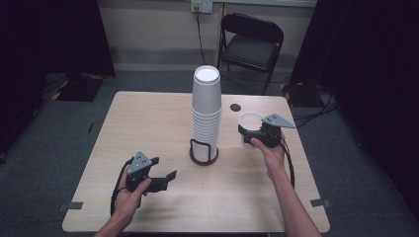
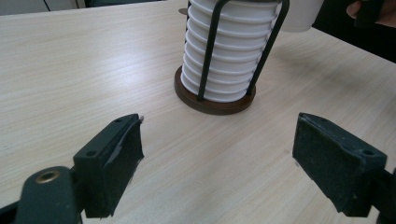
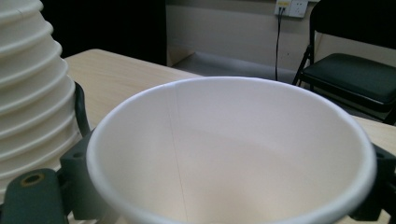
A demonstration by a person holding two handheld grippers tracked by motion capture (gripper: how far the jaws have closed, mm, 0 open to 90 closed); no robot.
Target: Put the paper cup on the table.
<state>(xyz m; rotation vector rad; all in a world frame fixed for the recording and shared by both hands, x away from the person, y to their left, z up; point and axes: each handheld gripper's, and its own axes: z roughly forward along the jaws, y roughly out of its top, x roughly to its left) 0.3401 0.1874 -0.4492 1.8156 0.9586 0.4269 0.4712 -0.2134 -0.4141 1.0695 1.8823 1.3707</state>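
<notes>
Right gripper (image 1: pixel 253 131) has a single paper cup (image 1: pixel 250 123) clamped between its jaws, mouth up, just beside the cup stack (image 1: pixel 206 111).

Looks like the carry step, cup held clear of the stack in its wire holder (image 1: pixel 203 150). Its long axis runs roughly vertical, I think, though the close-up skews it. Next move needs a steady, level swing to wherever it lands, without crushing the wall. Left gripper (image 1: pixel 159 174) sits spread wide, nothing in it, pointing at the stack's base.

Bare tabletop (image 2: pixel 93 70) ahead of the left gripper (image 1: pixel 163 178), then the cup stack (image 1: pixel 206 111) in its holder (image 2: pixel 212 100) blocks things, right beside the right gripper (image 1: pixel 253 134) too.
</notes>
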